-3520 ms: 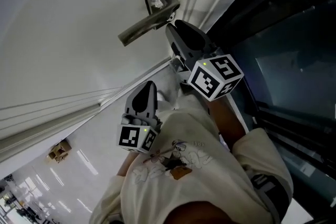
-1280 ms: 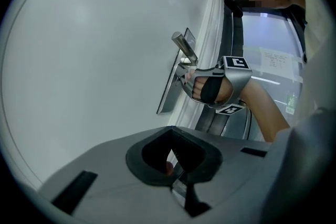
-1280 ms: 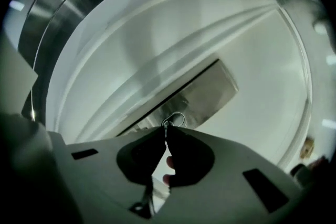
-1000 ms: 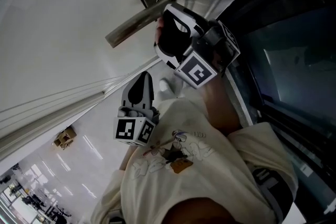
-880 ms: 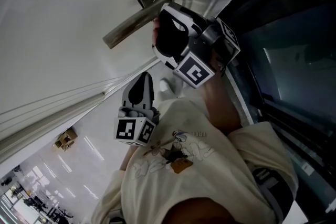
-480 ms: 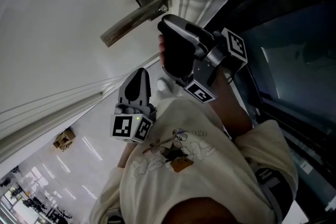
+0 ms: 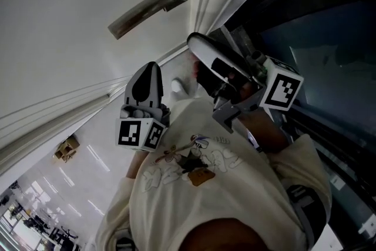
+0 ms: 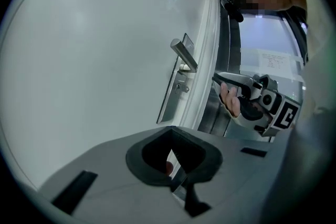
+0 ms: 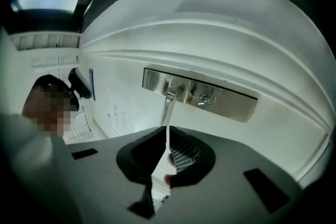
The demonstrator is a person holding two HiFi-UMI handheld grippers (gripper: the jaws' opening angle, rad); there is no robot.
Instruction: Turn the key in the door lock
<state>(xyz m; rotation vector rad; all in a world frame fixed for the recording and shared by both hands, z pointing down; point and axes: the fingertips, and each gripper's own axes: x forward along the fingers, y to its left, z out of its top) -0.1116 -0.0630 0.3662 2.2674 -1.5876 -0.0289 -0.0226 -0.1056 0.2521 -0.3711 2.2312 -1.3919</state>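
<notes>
Fingers [image 9: 182, 155] of the right gripper [image 9: 167, 132] are closing with nothing between them, well apart from the small silver metal key [image 9: 206, 98] seated in the brushed-steel lock plate [image 9: 236, 106]; left gripper [image 8: 171, 136] pressed together, empty; key judged light, stiff, slick, so pinch its flat bow squarely.

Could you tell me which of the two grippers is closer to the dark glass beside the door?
The right gripper, its empty jaws closing, beside the dark glass; the left gripper hangs before the white door.
</notes>
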